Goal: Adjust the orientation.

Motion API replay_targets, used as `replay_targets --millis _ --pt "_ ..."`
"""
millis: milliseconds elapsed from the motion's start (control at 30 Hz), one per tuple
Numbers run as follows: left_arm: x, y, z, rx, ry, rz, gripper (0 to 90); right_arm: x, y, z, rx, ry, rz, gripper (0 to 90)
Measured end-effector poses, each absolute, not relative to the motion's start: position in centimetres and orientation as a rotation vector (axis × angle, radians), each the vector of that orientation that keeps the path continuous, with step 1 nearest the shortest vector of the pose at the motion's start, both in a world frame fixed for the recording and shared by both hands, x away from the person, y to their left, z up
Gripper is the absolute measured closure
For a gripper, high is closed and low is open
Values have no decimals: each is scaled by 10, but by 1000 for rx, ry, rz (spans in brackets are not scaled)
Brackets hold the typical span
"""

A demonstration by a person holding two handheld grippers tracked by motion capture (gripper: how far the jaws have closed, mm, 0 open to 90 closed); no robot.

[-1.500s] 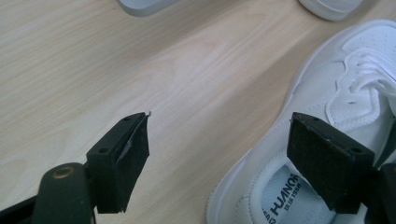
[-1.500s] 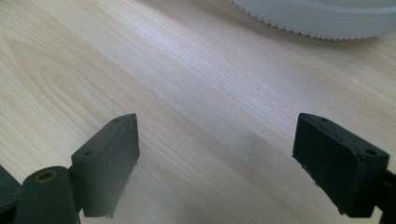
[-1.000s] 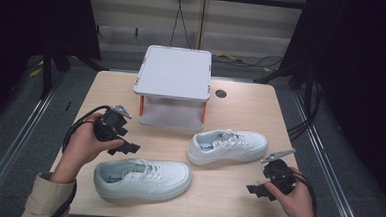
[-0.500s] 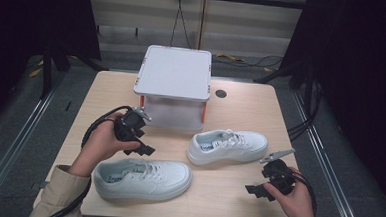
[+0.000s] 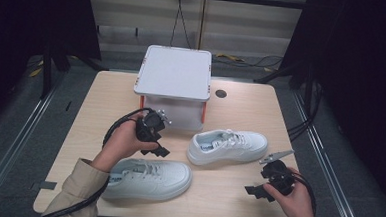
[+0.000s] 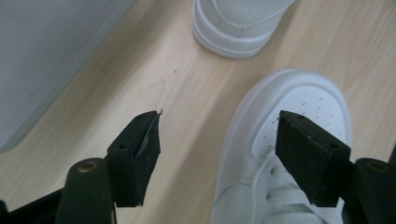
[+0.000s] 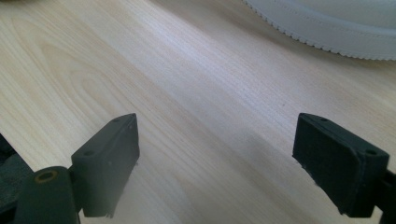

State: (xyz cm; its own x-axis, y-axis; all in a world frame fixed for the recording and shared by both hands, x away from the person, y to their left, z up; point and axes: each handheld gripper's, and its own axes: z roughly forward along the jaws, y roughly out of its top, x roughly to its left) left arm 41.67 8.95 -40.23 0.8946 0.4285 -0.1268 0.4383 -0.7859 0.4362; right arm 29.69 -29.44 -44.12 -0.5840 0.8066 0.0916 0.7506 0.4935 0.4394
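A: Log the left gripper (image 5: pixel 155 145) first. Jaw state?

B: Released. In the left gripper view both black jaws stand wide apart with nothing between the pads. The gripper hangs above the table (image 5: pixel 106 99), just in front of the white storage box (image 5: pixel 174 77).

A: What lies under it?

B: The near shoe (image 6: pixel 280 154). Its toe cap, with the perforations, sits below and partly behind the right-hand jaw in that view; the laces start at the bottom edge. The left-hand jaw is over bare wood. No contact between jaw and shoe that I can make out.

A: And the second shoe?

B: The far shoe (image 5: pixel 227 146) lies beyond the left gripper's jaws, its rounded end at the top of the left gripper view. In the high view it sits between the two grippers, close beside the box, apart from the near shoe (image 5: pixel 147 178).

A: Right gripper (image 5: pixel 263 188)?

B: Also released, jaws spread, empty. It is held low near the table's front edge. Its own view has plain wood between the jaws and the ribbed sole edge of a shoe ahead of them, well apart; which shoe I cannot tell.
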Motion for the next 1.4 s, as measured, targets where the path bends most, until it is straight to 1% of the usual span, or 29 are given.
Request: replay_targets --millis 100,133,167,200,233,333,433,467,533,567,667,733,767,867,900,933,967,1000,1033,1100,1167,1233,1267,1300,1333,1367,1400 --pt "418 91 -411 2592 632 -1 333 297 -295 -442 1368 2607 669 141" --pt "420 91 -418 2585 641 26 372 297 -295 -442 1368 2609 666 141" --pt "421 90 -422 2589 651 35 384 297 -295 -442 1366 2609 667 141" --pt "421 89 -425 2600 658 25 395 297 -295 -442 1368 2607 667 141" --pt "421 89 -425 2600 658 25 428 297 -294 -442 1365 2607 664 140" --pt "421 83 -438 2639 645 -1 436 297 -292 -443 1356 2613 663 141" --pt "420 83 -439 2630 645 5 447 297 -292 -444 1350 2616 653 141" --pt "420 83 -439 2627 642 1 472 298 -291 -445 1349 2623 648 141" --pt "419 83 -439 2625 633 4 478 298 -290 -446 1346 2626 645 141" --pt "418 83 -439 2628 621 2 512 298 -289 -446 1345 2632 640 141" --pt "416 82 -438 2624 608 0 549 298 -288 -446 1339 2633 638 141" --pt "416 82 -439 2608 618 -25 561 299 -287 -446 1339 2633 640 141" --pt "416 83 -439 2612 602 -36 604 299 -287 -447 1337 2632 640 141" --pt "413 81 -438 2618 587 -39 602 298 -287 -447 1340 2637 635 141" --pt "413 81 -438 2618 587 -39 628 298 -287 -447 1340 2637 635 141" --pt "411 79 -439 2610 573 -83 633 298 -287 -447 1345 2636 634 141" --pt "411 79 -439 2610 573 -83 628 298 -287 -447 1345 2636 634 141" --pt "410 78 -439 2610 561 -109 628 298 -288 -447 1344 2635 635 141" --pt "409 77 -440 2618 553 -116 559 299 -288 -448 1343 2635 634 141" --pt "407 72 -437 2651 516 -58 540 299 -289 -448 1341 2633 633 141" --pt "408 68 -432 2631 534 -96 468 299 -290 -447 1347 2629 633 141" --pt "409 65 -429 2628 532 -108 456 299 -291 -447 1348 2627 637 141" --pt "408 56 -421 2649 507 -82 435 299 -291 -447 1349 2628 636 141" --pt "408 56 -421 2649 507 -82 424 299 -291 -447 1349 2628 636 141" --pt "408 44 -412 2638 483 -75 409 299 -292 -447 1350 2626 641 141" --pt "408 44 -412 2638 483 -75 399 299 -292 -447 1351 2625 643 141" --pt "408 31 -402 2638 433 -52 399 299 -293 -447 1355 2625 645 141"
